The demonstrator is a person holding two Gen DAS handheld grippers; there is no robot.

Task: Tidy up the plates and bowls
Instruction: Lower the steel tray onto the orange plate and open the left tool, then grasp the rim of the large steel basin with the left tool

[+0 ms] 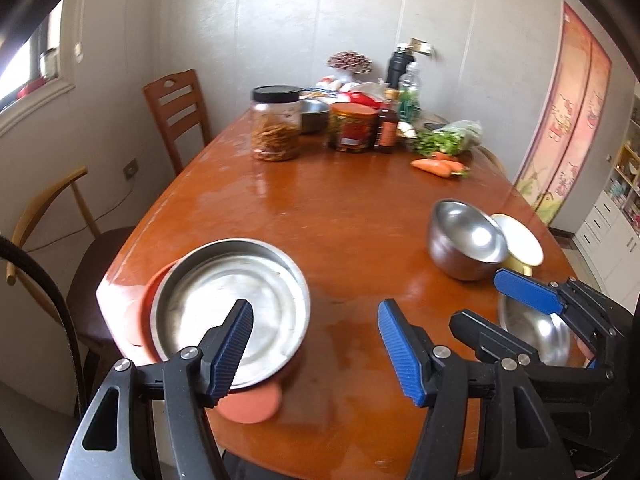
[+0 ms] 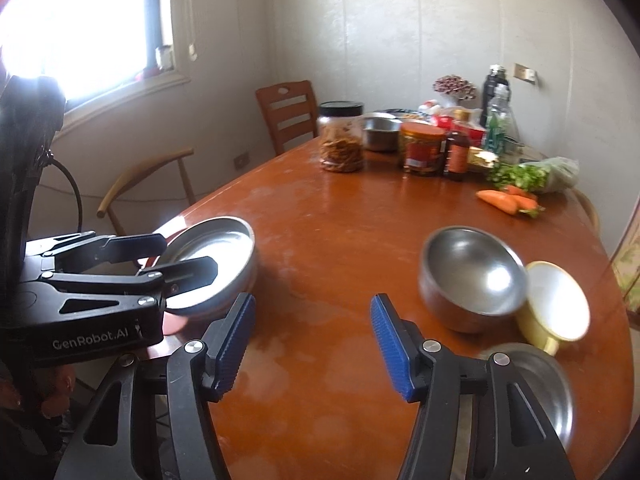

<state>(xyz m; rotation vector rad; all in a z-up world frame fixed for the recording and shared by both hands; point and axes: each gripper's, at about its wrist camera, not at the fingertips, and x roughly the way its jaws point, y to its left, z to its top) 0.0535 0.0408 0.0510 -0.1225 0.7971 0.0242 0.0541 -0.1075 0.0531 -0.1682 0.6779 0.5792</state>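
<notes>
While both tools are hovering above a glossy brown wooden table, the left hand-held gripper is pointing forward along the tabletop with its two blue-padded fingers spread wide apart and holding nothing. One of its fingers is overlapping, in the left wrist view, the near rim of a shallow steel plate, which is sitting on an orange plate at the near left corner of the table. The right hand-held gripper is likewise standing open and empty, aimed over bare wood between that plate stack and a cluster of bowls on the right. There, a deep steel bowl is resting upright, with a yellow bowl leaning on its side and touching it. A smaller steel bowl is lying just beside them at the near edge, partly hidden behind the right gripper's finger. At the far end of the table, a clear jar with a black lid, a red-lidded jar, bottles, leafy greens and two carrots are crowding together, well apart from the dishes.
</notes>
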